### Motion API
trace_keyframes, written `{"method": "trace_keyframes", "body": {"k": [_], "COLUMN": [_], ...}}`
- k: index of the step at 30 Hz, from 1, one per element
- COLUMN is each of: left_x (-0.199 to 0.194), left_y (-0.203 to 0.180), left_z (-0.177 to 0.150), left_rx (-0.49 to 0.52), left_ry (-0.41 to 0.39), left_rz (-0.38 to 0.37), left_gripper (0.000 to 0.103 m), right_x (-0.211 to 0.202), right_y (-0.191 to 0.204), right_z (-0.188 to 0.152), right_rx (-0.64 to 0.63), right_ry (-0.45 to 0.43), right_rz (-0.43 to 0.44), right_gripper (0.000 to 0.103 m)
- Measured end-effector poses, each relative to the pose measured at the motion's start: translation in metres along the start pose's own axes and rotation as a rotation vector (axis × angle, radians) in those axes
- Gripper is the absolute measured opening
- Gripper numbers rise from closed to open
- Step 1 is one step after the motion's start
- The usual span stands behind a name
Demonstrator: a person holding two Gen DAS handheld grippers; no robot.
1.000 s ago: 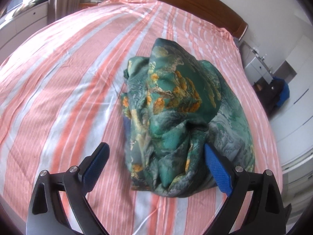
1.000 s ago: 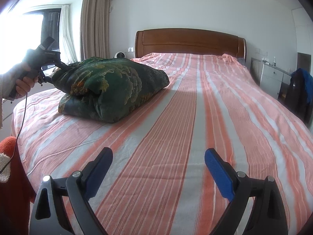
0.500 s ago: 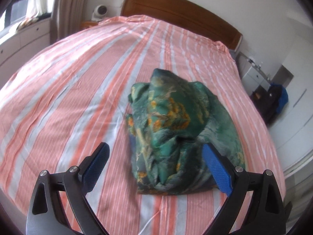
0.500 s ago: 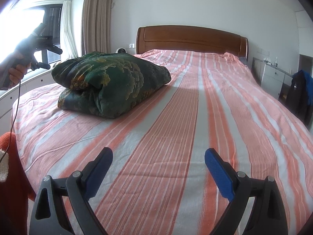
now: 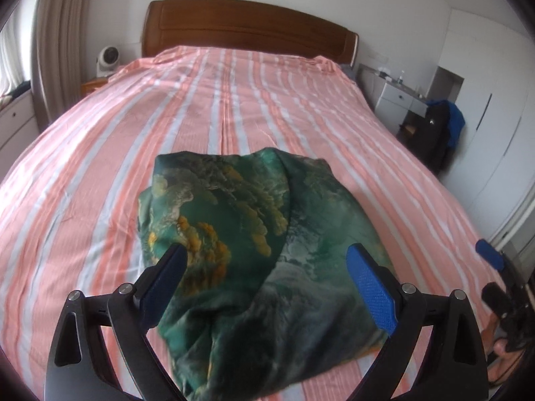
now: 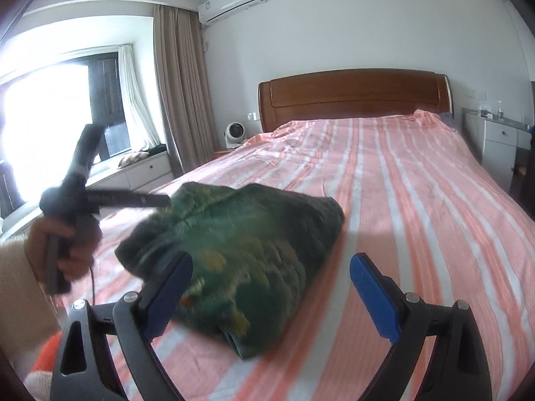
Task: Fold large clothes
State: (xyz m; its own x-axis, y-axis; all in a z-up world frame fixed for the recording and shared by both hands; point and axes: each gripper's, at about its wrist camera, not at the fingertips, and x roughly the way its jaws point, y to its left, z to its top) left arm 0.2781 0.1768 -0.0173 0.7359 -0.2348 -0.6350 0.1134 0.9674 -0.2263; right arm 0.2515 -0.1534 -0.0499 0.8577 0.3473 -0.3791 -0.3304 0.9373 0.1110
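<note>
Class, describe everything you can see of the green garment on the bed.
The garment is dark green, smooth-looking fabric printed with yellow and grey patterns. It lies bundled in a thick, rounded, folded heap on the striped bed, near its foot. Both tongs are open; whether the left tongs touch it cannot be told.

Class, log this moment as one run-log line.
left gripper: open, over bundle | right gripper: open, beside it | green bundle: folded, on bed
</note>
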Motion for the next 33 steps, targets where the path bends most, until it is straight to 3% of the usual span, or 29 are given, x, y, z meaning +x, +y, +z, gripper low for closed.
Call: {"method": "trace_keyframes", "body": {"k": [6, 10, 12, 14, 16, 20, 23, 25, 27, 30, 31, 33], "left_x": [0.046, 0.071, 0.081, 0.088, 0.084, 0.045, 0.004, -0.004, 0.012, 0.069, 0.09, 0.115], "left_y": [0.034, 0.054, 0.06, 0.061, 0.055, 0.044, 0.048, 0.057, 0.071, 0.106, 0.118, 0.132], "left_z": [-0.012, -0.028, -0.037, -0.044, -0.04, -0.019, 0.004, 0.022, 0.039, 0.038, 0.028, 0.001], "left_rx": [-0.071, -0.107, -0.112, -0.108, -0.093, -0.042, -0.041, -0.087, -0.142, -0.295, -0.341, -0.413], "left_ry": [0.009, 0.018, 0.021, 0.029, 0.037, 0.095, 0.031, -0.014, -0.017, 0.125, 0.193, 0.284], "left_rz": [0.052, 0.043, 0.037, 0.041, 0.054, -0.004, -0.099, -0.114, -0.082, 0.012, 0.049, 0.042], "left_gripper": [0.097, 0.103, 0.103, 0.103, 0.103, 0.102, 0.102, 0.102, 0.102, 0.101, 0.101, 0.1], "right_x": [0.049, 0.107, 0.136, 0.148, 0.153, 0.139, 0.103, 0.096, 0.109, 0.156, 0.184, 0.228], "right_y": [0.017, 0.028, 0.022, 0.009, 0.002, -0.01, -0.028, -0.037, -0.037, -0.03, -0.029, -0.025], "right_z": [0.004, -0.032, -0.053, -0.066, -0.068, -0.045, -0.002, 0.029, 0.056, 0.077, 0.071, 0.039], "right_rx": [-0.045, -0.126, -0.091, -0.006, 0.034, 0.078, 0.102, 0.111, 0.139, 0.221, 0.274, 0.308], "right_ry": [0.01, 0.127, 0.209, 0.233, 0.262, 0.365, 0.276, 0.215, 0.188, 0.18, 0.239, 0.415], "right_rz": [0.013, 0.053, 0.073, 0.08, 0.101, 0.17, 0.18, 0.167, 0.205, 0.359, 0.4, 0.331], "right_gripper": [0.094, 0.092, 0.096, 0.103, 0.103, 0.102, 0.102, 0.102, 0.101, 0.093, 0.091, 0.082]}}
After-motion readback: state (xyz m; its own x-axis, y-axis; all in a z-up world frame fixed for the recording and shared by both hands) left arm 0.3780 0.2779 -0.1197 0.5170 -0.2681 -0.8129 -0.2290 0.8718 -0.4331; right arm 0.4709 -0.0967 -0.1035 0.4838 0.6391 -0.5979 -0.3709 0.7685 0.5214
